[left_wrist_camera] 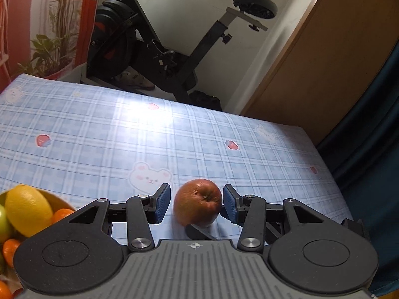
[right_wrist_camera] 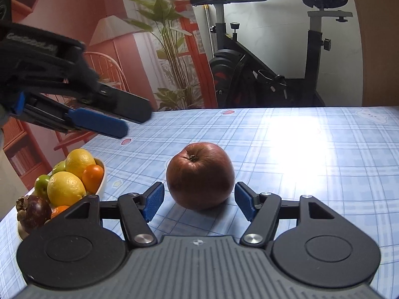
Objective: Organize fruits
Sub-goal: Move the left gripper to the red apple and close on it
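Hand-held gripper [right_wrist_camera: 199, 203]; apple [right_wrist_camera: 200, 176]; no legible writing

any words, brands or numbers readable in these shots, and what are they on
One raised line of lettering, on the black body of the left gripper at about in the right wrist view: too blurred to read.
Tablecloth: only pictures, bears and strawberries, no words.
Apple and fruit bowl: no labels or stickers visible.
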A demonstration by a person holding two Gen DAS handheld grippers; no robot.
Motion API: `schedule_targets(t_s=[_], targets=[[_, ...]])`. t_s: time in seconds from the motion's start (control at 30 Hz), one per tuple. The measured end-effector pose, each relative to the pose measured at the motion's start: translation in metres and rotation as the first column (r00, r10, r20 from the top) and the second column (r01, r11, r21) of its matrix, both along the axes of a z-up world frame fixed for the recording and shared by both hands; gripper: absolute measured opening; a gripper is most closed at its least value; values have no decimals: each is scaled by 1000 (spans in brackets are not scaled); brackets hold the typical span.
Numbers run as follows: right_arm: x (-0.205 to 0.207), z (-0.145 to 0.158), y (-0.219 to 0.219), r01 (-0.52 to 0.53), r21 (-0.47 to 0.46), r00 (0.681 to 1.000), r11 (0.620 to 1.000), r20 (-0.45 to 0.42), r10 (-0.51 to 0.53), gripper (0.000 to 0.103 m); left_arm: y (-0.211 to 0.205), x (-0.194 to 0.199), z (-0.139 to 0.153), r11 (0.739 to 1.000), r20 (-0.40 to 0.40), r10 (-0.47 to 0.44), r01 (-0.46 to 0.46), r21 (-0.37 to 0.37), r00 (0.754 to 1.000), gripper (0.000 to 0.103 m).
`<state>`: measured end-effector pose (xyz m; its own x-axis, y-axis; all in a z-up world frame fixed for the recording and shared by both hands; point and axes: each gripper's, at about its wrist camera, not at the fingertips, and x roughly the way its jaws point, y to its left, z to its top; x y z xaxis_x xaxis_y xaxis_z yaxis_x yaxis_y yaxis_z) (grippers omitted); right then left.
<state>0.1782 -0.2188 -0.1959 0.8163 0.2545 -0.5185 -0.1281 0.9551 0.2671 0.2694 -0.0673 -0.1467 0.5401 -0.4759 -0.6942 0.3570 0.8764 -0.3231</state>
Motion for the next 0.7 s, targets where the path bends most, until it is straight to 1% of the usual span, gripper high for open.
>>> schedule_targets(t_s=[0.23,0.33,0.37,0.43,0.5,0.6,0.7], targets=[[6,-1,4,-17,-16,1000,1000,-7,17,66,-13,11,-19,998,-38,-26,27,48,999,47],[12,-1,4,-13,-17,1000,1000,-12,13,67,-14,14,-27,996,-81,-31,38,80,996,48],[14,-2,5,-13,-20,1000,1000,-17,13,68,-12,15,-30,997,-95,-37,44,67,995,51],[20,-3,4,-19,-19,999,1000,-33,18,69,-6,18,-33,999,-132,-24,27,27,991,51],[24,-5,4,-24,-17,999,1000,-45,23,69,-1,21,-33,1000,-149,0,1,8,989,50],[24,-5,4,-26,-19,999,999,-45,25,69,0,23,-31,1000,-136,-8,11,23,991,49],[24,-6,4,-25,-20,999,1000,-46,24,69,2,27,-32,1000,-135,-5,6,4,991,47]])
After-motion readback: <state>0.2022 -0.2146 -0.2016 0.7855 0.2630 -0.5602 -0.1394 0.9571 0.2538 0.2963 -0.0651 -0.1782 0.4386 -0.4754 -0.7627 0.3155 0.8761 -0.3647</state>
